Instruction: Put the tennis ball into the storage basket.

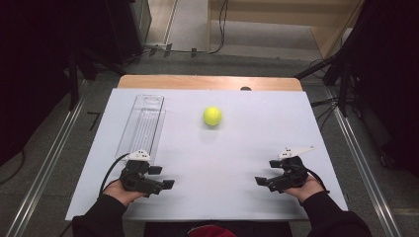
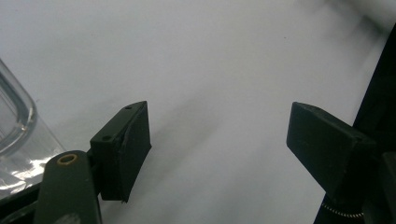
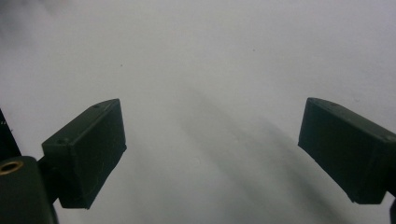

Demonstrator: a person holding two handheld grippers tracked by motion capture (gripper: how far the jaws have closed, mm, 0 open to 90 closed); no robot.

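On the white table point(image 1: 212, 163) nothing is in hand yet; this looks like a starting pose. A clear tray point(image 1: 142, 124) lies along the far left, and a yellow ball point(image 1: 212, 116) sits alone near the middle, well apart from it. Both tools rest at the near edge: left gripper point(image 1: 163, 177) just beside the tray's near end, right gripper point(image 1: 269, 172) opposite, each with jaws wide and empty. Next likely calls for a reach to the ball (perhaps bound for the tray).

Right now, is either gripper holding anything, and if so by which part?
Nothing is held. The left gripper and right gripper both have jaws wide apart over bare table. The tennis ball and clear tray lie untouched.
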